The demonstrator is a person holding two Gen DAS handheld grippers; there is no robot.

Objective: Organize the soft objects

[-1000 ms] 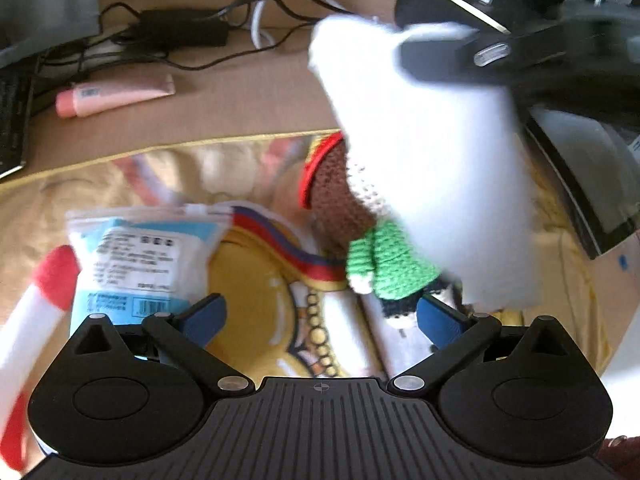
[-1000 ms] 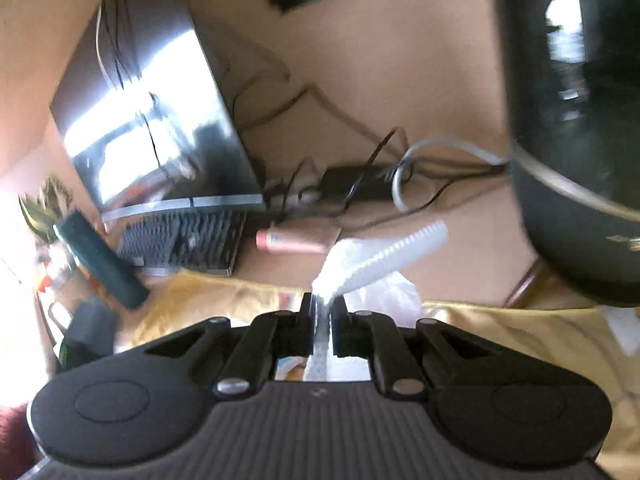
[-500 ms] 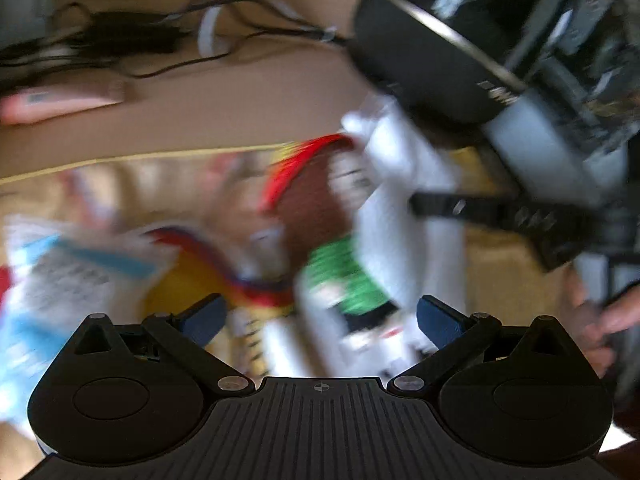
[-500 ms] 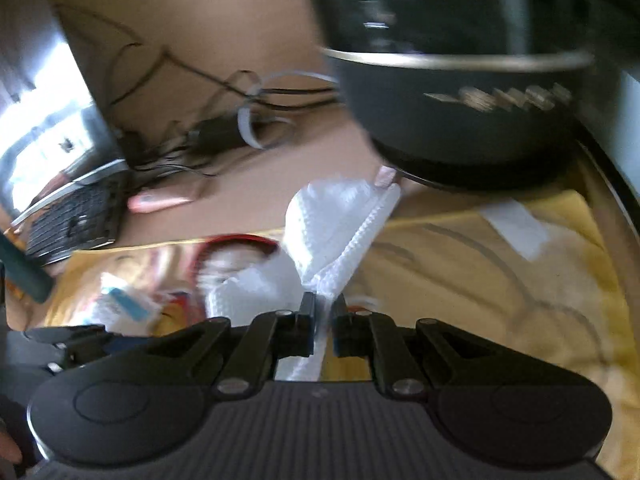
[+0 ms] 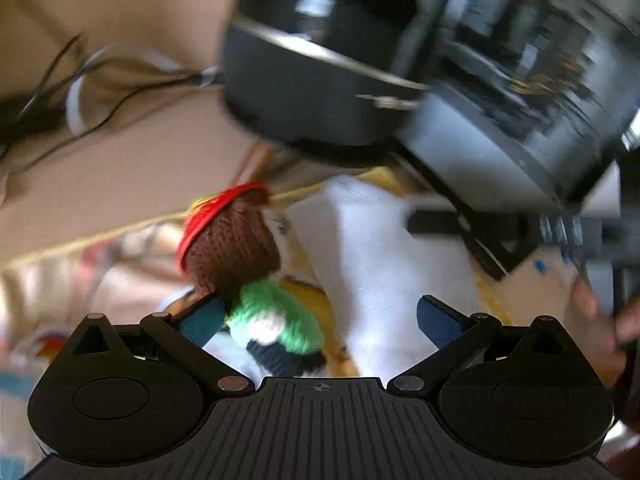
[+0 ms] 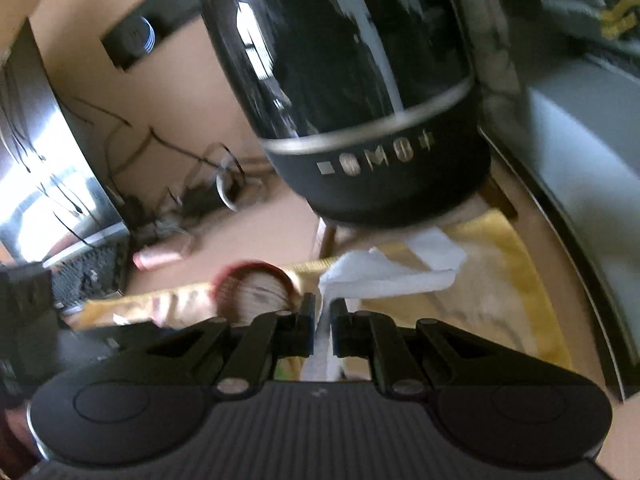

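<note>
A crocheted doll (image 5: 240, 268) with a brown head, red brim and green jumper lies on the yellow printed cloth (image 5: 128, 264). My left gripper (image 5: 316, 316) is open around it, its left blue pad close beside the doll's neck. Right of the doll lies a white sock (image 5: 376, 264). My right gripper (image 6: 322, 324) is shut on that white sock (image 6: 384, 276), whose free end lies spread over the yellow cloth (image 6: 516, 292). The doll's red-rimmed head (image 6: 256, 284) shows just left of the right fingers. The right gripper's black body (image 5: 500, 228) appears at the right of the left wrist view.
A big black rounded appliance (image 6: 360, 100) stands close behind the cloth. Cables (image 5: 100, 92) and a pink tube (image 6: 156, 258) lie on the tan desk. A keyboard (image 6: 88, 276) and monitor (image 6: 44, 148) are at the left. A person's hand (image 5: 596, 320) is at the right.
My left gripper has moved in over the doll, which now sits between its open fingers. My right gripper has lowered the sock to the cloth near the black appliance.
</note>
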